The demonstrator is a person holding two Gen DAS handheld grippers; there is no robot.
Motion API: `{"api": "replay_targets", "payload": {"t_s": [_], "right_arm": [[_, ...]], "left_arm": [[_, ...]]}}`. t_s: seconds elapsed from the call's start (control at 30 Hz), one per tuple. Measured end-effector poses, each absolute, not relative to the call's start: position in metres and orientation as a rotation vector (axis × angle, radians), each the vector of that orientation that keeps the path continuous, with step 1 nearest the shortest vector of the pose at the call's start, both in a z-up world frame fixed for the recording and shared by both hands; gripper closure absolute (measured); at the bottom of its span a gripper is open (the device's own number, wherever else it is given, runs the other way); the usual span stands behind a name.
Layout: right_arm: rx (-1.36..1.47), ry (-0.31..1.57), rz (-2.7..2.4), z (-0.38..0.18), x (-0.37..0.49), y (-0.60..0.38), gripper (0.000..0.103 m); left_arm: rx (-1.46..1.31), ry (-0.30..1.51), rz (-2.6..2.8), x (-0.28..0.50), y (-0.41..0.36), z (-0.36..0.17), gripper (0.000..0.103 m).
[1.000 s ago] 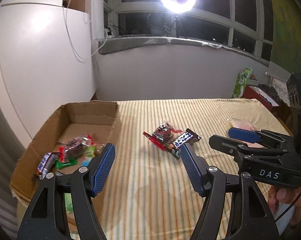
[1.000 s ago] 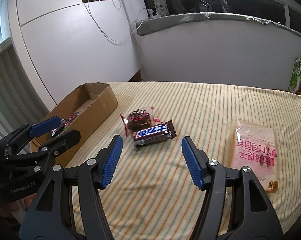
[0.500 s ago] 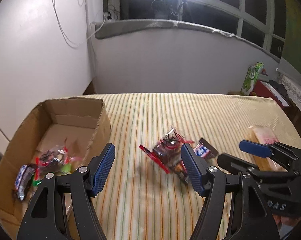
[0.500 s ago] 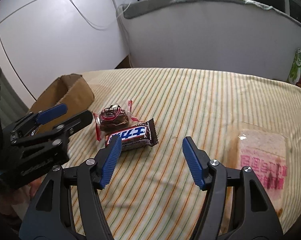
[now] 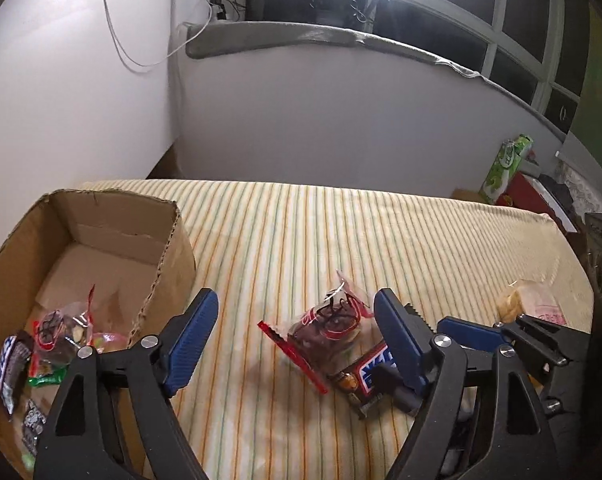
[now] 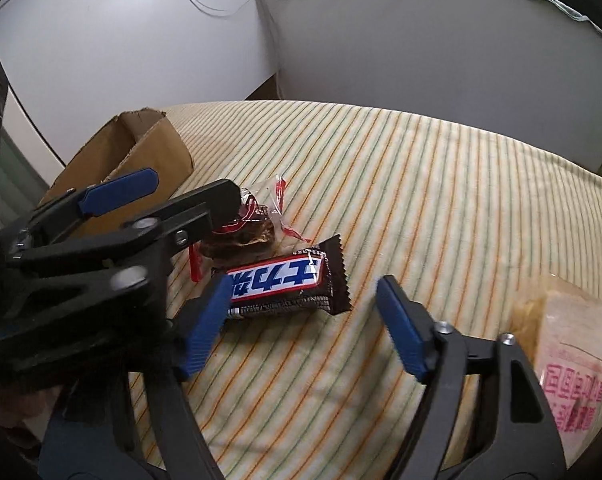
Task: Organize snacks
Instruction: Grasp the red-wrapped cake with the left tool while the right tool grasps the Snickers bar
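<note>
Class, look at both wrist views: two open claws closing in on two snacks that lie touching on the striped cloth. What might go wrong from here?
1. The left claw and right claw, jaws just opened wider, sit close together; they may collide.
2. The chocolate bar touches the clear-wrapped brownie; grabbing one may drag the other.
3. The slick wrappers may slip out short of the cardboard box.

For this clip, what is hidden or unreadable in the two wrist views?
- Left wrist view: the chocolate bar is half covered by the left tongs' right finger.
- Left wrist view: snacks at the near end of the cardboard box are cut off by the picture edge and the tongs' frame.
- Right wrist view: the clear-wrapped brownie is partly behind the left tongs.
- Right wrist view: the pink-printed packet runs off the right edge.
</note>
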State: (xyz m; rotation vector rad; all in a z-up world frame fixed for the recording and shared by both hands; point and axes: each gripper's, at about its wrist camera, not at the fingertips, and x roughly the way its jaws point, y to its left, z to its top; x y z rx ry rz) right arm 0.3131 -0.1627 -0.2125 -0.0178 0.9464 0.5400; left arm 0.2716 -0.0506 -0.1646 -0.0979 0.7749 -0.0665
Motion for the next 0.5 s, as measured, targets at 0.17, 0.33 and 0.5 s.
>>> {"api": "replay_targets", "payload": {"t_s": [0.17, 0.33, 0.5], "right_arm": [[0.0, 0.931, 0.598, -0.213, 0.314, -0.156, 0.042], [0.011, 0.919, 0.614, -0.212, 0.314, -0.153, 0.06], [0.051, 0.915, 0.638, -0.211, 0.306, -0.163, 0.073]], "left_arm": [[-0.109, 0.741, -0.163, 0.264, -0.06, -0.153, 0.023], [-0.09, 0.782, -0.175, 0.275, -0.069, -0.163, 0.023], [-0.125, 0.821, -0.172, 0.285, -0.061, -0.174, 0.023]]}}
